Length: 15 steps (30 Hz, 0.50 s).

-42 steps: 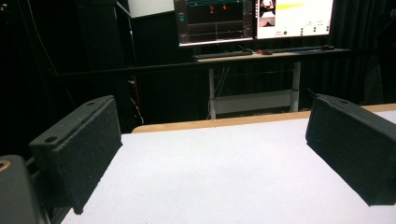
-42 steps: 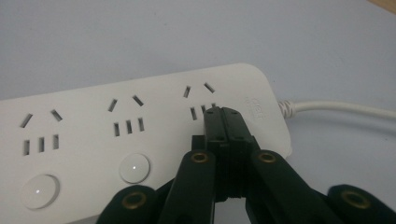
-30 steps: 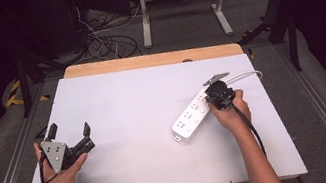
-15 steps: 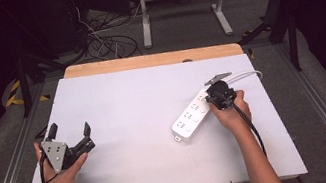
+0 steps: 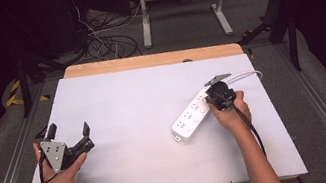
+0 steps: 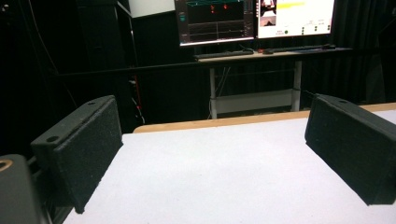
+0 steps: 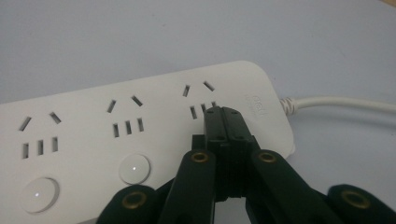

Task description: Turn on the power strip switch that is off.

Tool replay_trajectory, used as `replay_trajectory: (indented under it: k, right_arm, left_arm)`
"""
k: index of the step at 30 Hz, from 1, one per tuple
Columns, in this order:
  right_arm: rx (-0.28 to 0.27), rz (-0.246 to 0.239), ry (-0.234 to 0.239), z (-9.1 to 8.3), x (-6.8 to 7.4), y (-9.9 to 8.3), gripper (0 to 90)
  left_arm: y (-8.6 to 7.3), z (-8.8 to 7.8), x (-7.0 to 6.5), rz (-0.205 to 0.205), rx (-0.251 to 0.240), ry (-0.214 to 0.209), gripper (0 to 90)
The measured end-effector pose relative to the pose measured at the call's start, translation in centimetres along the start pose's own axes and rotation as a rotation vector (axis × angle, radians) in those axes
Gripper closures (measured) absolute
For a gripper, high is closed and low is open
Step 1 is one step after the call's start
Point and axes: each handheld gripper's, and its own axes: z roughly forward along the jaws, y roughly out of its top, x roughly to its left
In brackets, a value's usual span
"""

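Right now the white power strip [image 7: 140,135] lies flat on the desk [image 5: 127,103], directly under the right gripper [image 7: 223,116], whose fingers are pressed together, holding nothing, with their tips on the strip's top face beside the socket nearest the cord [image 7: 345,102]. I judge the step in hand to be pressing a switch on the strip. The round buttons [image 7: 134,169] sit off to one side of the fingertips, so the next move calls for shifting onto one. In the high view the strip's long axis runs diagonally, cord end pointing away from the person. The left gripper [image 5: 69,138] rests well apart, fingers [image 6: 79,154] spread wide and empty.
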Motion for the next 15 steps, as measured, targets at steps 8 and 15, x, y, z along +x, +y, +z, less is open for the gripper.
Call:
replay_trajectory:
  k: [8,15]
  right_arm:
    - [0.000,0.003,0.005,0.00,-0.06,0.00,90.0]
    - [0.001,0.002,0.006,-0.01,-0.06,0.02,90.0]
  left_arm:
    - [-0.01,0.01,-0.01,-0.002,0.001,-0.002,4.4]
    - [0.00,0.00,-0.07,-0.001,0.001,-0.003,4.5]
